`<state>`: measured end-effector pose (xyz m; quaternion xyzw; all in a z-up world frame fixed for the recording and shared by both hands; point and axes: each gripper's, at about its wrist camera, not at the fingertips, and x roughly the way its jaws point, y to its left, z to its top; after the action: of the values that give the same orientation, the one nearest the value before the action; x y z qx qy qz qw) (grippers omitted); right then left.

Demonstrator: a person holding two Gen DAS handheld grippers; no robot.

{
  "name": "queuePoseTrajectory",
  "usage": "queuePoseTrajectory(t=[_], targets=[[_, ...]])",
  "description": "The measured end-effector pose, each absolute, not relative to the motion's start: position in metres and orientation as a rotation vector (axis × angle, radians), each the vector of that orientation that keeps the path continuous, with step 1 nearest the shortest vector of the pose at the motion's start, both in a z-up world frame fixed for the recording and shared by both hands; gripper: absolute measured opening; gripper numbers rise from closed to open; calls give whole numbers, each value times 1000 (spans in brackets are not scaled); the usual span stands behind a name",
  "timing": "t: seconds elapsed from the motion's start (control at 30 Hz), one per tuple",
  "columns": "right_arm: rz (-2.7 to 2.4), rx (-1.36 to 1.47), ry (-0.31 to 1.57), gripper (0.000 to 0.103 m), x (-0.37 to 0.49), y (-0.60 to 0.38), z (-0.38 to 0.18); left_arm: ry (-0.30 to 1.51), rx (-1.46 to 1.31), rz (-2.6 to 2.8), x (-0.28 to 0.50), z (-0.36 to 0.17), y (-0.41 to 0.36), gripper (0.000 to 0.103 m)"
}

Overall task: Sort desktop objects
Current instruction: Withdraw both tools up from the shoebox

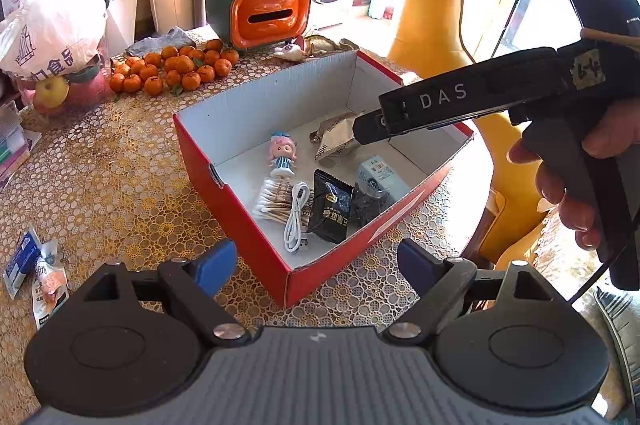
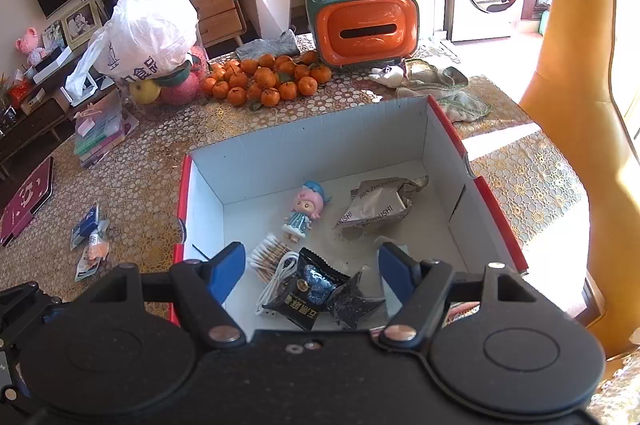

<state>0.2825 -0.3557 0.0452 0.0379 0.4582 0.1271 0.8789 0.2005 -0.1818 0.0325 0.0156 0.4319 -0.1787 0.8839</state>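
Observation:
A red shoebox (image 1: pixel 240 209) (image 2: pixel 492 221) with a white inside stands on the lace-covered table. It holds a pink-haired doll (image 1: pixel 282 155) (image 2: pixel 304 209), a crumpled silver packet (image 2: pixel 380 205), cotton swabs (image 1: pixel 274 201), a white cable (image 1: pixel 296 221), a black snack packet (image 2: pixel 308 289) and a small pale box (image 1: pixel 376 173). My left gripper (image 1: pixel 316 265) hovers open over the box's near corner with nothing between its jaws. My right gripper (image 2: pixel 312 271) hangs open above the black packets, touching none. A hand holds the right tool's black body (image 1: pixel 460 97), which reaches in from the right.
Two loose snack packets (image 1: pixel 36 273) (image 2: pixel 90 237) lie on the table left of the box. Behind are a pile of tangerines (image 1: pixel 176 69), an orange tissue holder (image 2: pixel 364 25), a white plastic bag (image 2: pixel 148 37) and crumpled cloths (image 2: pixel 440 81). A yellow chair (image 1: pixel 432 5) stands at the right.

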Motion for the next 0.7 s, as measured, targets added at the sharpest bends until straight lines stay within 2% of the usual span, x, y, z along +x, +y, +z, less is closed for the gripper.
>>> queuePoseTrajectory(t=[0.7], targets=[[312,116,823,74,217,-331,69,811,-22,-317,142,50,-140,88]])
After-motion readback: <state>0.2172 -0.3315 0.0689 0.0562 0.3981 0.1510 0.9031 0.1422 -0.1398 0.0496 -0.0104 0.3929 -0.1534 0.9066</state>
